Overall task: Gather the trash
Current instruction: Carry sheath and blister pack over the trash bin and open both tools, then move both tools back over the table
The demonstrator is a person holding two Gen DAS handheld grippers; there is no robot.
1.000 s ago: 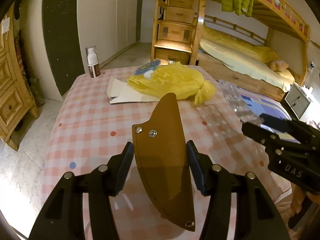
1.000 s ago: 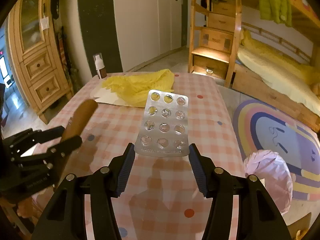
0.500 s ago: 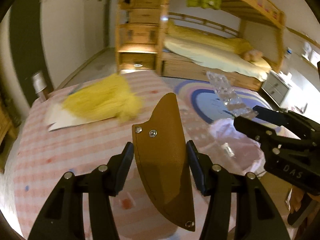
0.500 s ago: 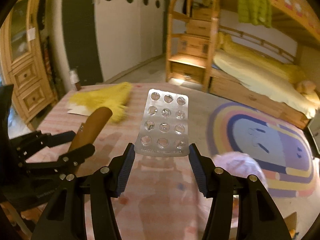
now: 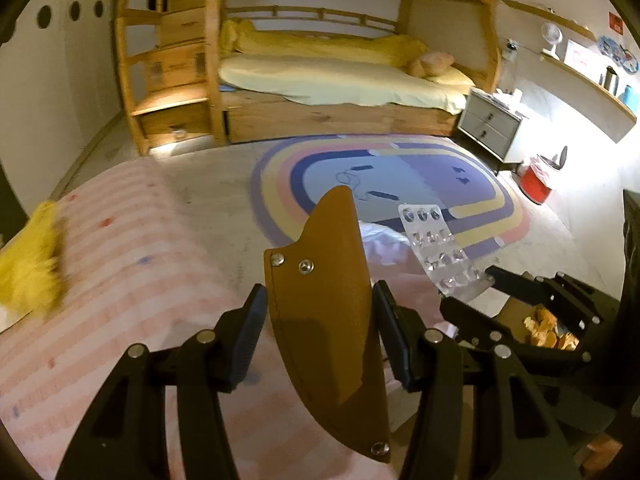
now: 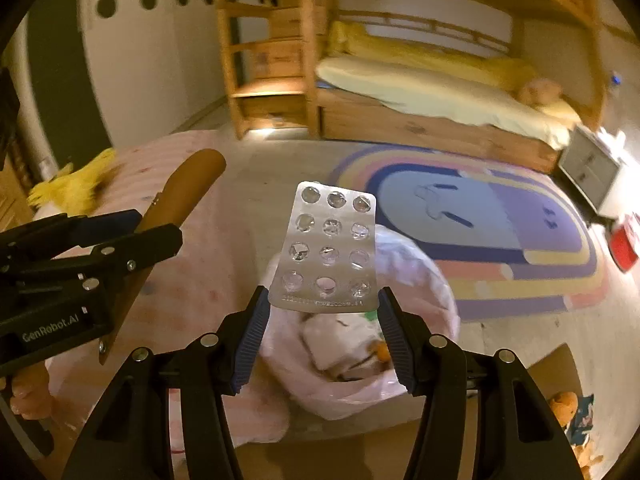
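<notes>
Bedroom floor, pink bin bag [image 6: 404,280] open beside our checked tabletop [image 5: 132,264]. Right claw [image 6: 323,316] pinches the empty pill sheet [image 6: 330,248] above the bag; left claw [image 5: 318,328] grips a brown sheath [image 5: 328,320]. Sheet held only by its edges: risk it twists loose and lands on the floor.

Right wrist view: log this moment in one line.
right tool: holds blister pack | under it: pink trash bag, open | left tool: holds brown sheath
</notes>
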